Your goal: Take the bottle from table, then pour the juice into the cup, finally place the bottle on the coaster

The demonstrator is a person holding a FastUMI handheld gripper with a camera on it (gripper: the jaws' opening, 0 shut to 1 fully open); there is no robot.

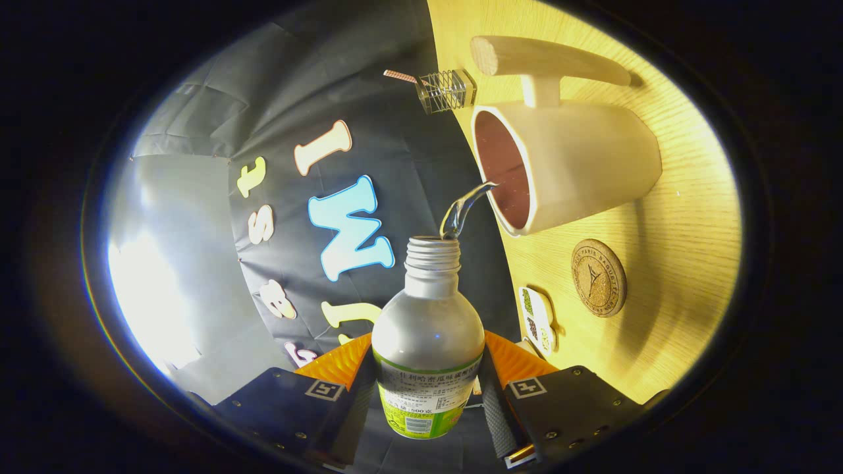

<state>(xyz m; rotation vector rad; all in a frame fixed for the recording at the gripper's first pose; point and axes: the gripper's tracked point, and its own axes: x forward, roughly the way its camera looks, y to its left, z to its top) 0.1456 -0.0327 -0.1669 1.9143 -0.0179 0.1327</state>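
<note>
Bottle clamped in tipped hand-held gripper, pouring into cup.

You can read "PARIS" in the lettering stamped around the round brown cork coaster. The gripper clamps the green-labelled clear plastic bottle.

The single fisheye camera rode on the gripper and looked forward along its two fingers, very near the clear plastic bottle clamped between them. It was rolled sideways, so the light wooden table stood like a wall beside the bottle.
</note>
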